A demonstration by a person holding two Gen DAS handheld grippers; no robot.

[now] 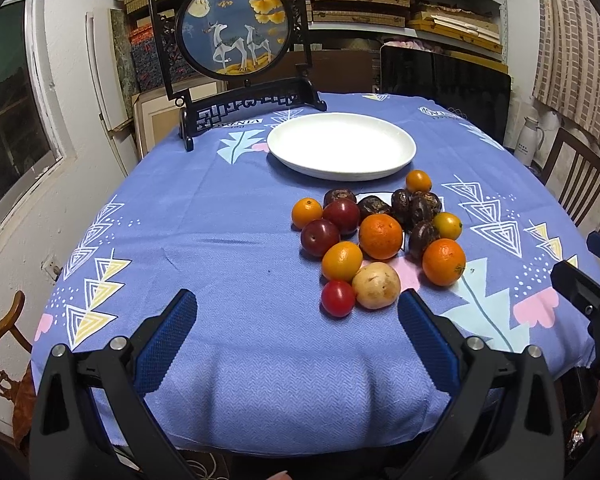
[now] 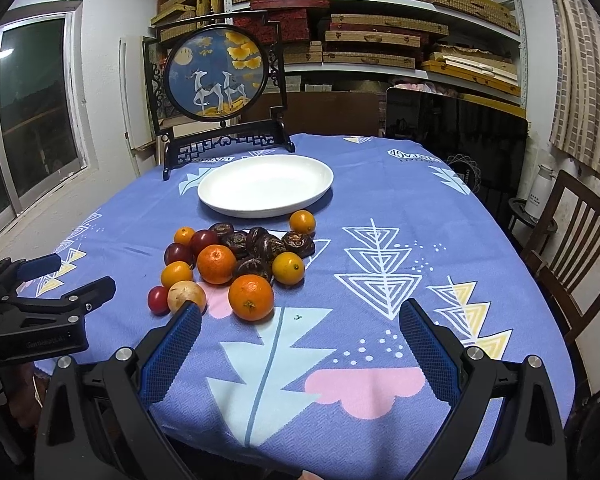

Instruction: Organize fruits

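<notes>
Fruits lie in one loose cluster on the surface (image 1: 204, 240), just on your side of the white plate (image 1: 342, 146), which holds nothing yet. Take that plate as the landmark. From your left hand-held gripper (image 1: 298, 320) the cluster sits ahead and slightly right, its nearest pieces just beyond the fingertips; from your right hand-held gripper (image 2: 300, 330) it sits ahead and to the left. Both stand wide apart and hold nothing. I judge the left one nearer to the front fruits. The cluster's long axis runs across your view, roughly parallel to the plate's near rim.

Counting largest to smallest, as far as I can tell:
- Two oranges, one mid-cluster (image 1: 381, 237), one at the corner farthest from the plate (image 1: 444, 262).
- One pale round fruit (image 1: 376, 285), far from the plate, at the front.
- Four small yellow-orange citrus; one (image 1: 418, 181) almost touches the plate's rim.
- Two dark red plums (image 1: 320, 237), on the left flank.
- About six wrinkled dark brown fruits (image 1: 422, 206), bunched closest to the plate; overlap makes this uncertain.
- One small red tomato-like fruit (image 1: 338, 298), farthest out.
</notes>
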